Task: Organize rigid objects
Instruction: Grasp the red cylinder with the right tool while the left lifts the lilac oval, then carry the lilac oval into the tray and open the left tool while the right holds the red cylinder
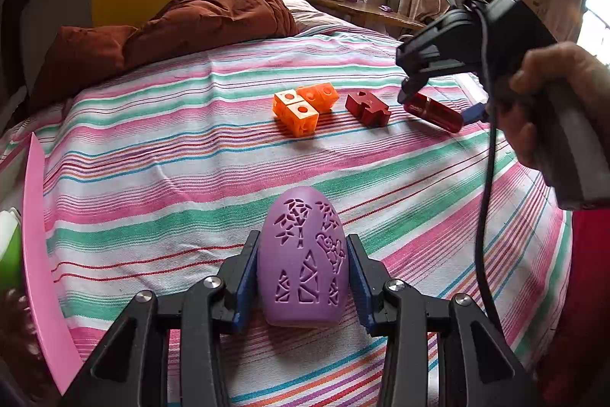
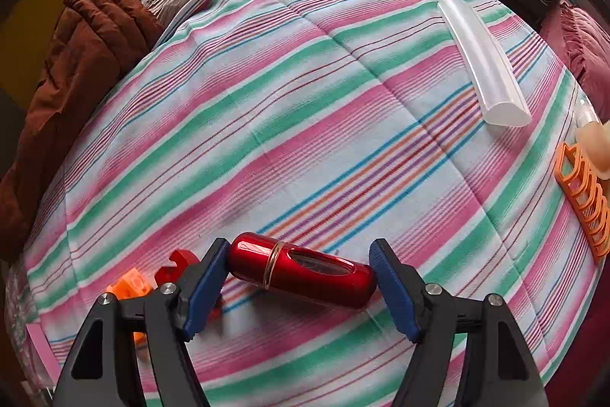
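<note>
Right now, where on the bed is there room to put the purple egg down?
The striped cover is bare between the egg and the orange cubes. There is also a wide bare stretch between the red tube and the white bar. It is crowded where the cubes, red block and tube sit in a row.

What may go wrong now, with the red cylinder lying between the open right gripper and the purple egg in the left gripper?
1. The red cylinder lies on the soft striped bedspread between the open right gripper; it may roll.
2. It sits skewed between the pads, so closing may pinch it unevenly.
3. The left gripper holds the rounded purple egg, which may slip out.
</note>
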Tool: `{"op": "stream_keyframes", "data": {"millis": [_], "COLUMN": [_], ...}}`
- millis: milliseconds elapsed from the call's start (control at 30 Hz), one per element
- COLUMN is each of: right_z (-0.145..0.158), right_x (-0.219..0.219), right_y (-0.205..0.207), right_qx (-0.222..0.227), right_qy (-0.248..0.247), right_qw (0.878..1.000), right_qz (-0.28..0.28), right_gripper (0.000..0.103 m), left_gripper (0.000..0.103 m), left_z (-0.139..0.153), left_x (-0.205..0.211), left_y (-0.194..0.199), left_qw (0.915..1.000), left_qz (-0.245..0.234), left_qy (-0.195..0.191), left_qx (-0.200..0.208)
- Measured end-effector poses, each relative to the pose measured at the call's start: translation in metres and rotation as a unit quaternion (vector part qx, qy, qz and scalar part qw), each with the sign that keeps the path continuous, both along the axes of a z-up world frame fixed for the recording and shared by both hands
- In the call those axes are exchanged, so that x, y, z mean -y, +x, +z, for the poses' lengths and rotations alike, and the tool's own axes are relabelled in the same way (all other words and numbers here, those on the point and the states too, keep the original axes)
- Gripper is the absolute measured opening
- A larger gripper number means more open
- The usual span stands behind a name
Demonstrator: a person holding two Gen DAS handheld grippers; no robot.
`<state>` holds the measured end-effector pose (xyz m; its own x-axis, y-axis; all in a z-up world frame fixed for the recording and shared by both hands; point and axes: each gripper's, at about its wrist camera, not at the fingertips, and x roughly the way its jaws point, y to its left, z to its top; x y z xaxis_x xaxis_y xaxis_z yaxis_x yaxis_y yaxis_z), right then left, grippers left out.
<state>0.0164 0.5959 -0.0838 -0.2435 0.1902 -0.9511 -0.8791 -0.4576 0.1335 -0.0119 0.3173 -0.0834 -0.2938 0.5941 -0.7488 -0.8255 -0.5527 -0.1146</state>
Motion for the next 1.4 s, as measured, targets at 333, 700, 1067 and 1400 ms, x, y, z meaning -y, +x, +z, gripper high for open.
{"op": "stream_keyframes", "data": {"millis": [333,700,1067,1400], "right_z": [-0.009,-0.006,-0.007,-0.007], "right_x": [0.027,0.026,0.018,0.012], "right_y": [0.015,0.019,0.001,0.003], "right_qx": [0.045,0.044,0.046,0.047], "right_qy": [0.043,0.060,0.074,0.080], "right_qw": [0.992,0.989,0.986,0.985], "right_qz": [0.106,0.125,0.143,0.144], "right_gripper": [0.076,0.075,0.075,0.075], "left_gripper": [0.043,0.043,0.043,0.043], "left_z": [0.000,0.009,0.066,0.094], "left_x": [-0.003,-0.003,0.031,0.084], "left_y": [0.006,0.007,0.030,0.032], "left_qw": [0.9997,0.9993,0.9986,0.9941], "left_qz": [0.001,0.022,0.044,0.095], "left_qy": [-0.014,-0.029,0.009,0.020], "left_qx": [-0.021,-0.007,-0.029,-0.047]}}
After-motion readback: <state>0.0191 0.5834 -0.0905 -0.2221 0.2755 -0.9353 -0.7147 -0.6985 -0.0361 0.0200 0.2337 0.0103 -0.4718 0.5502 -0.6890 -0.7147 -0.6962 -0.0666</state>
